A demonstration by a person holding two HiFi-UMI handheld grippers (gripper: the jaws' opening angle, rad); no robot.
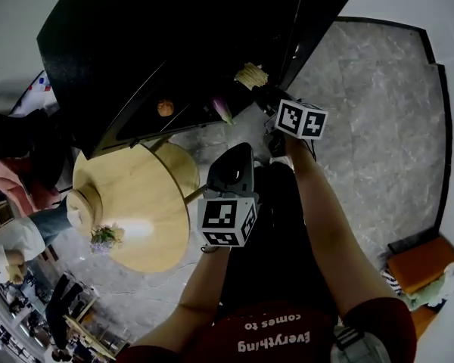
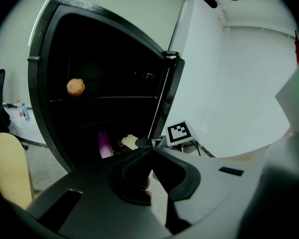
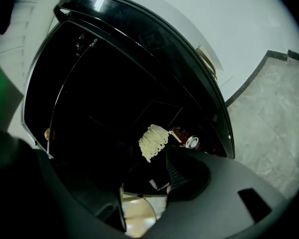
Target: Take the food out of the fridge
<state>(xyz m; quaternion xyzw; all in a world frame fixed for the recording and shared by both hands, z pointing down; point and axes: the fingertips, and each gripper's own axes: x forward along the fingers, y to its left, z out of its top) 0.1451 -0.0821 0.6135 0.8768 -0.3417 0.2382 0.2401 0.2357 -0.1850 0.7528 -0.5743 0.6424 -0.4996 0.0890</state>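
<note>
A black fridge (image 1: 136, 44) stands open in front of me. Inside it, the head view shows an orange round food (image 1: 165, 108), a purple item (image 1: 223, 110) and a pale bundle of noodles (image 1: 251, 76). My right gripper (image 1: 266, 98) is low at the fridge's mouth, just below the noodles. Its jaws are open with nothing between them (image 3: 144, 172). The noodles (image 3: 153, 141) and a red can (image 3: 190, 140) lie just beyond its fingertips. My left gripper (image 1: 237, 151) hangs further back, outside the fridge, jaws shut (image 2: 150, 151) and empty. It faces the orange food (image 2: 75, 87) and the purple item (image 2: 104, 144).
A round wooden table (image 1: 147, 191) stands to the left of the fridge, bearing a hat-like object (image 1: 83, 206) and a small bunch of flowers (image 1: 104, 237). The fridge door (image 1: 314, 21) hangs open at the right. An orange box (image 1: 420, 267) sits on the grey stone floor (image 1: 363, 127).
</note>
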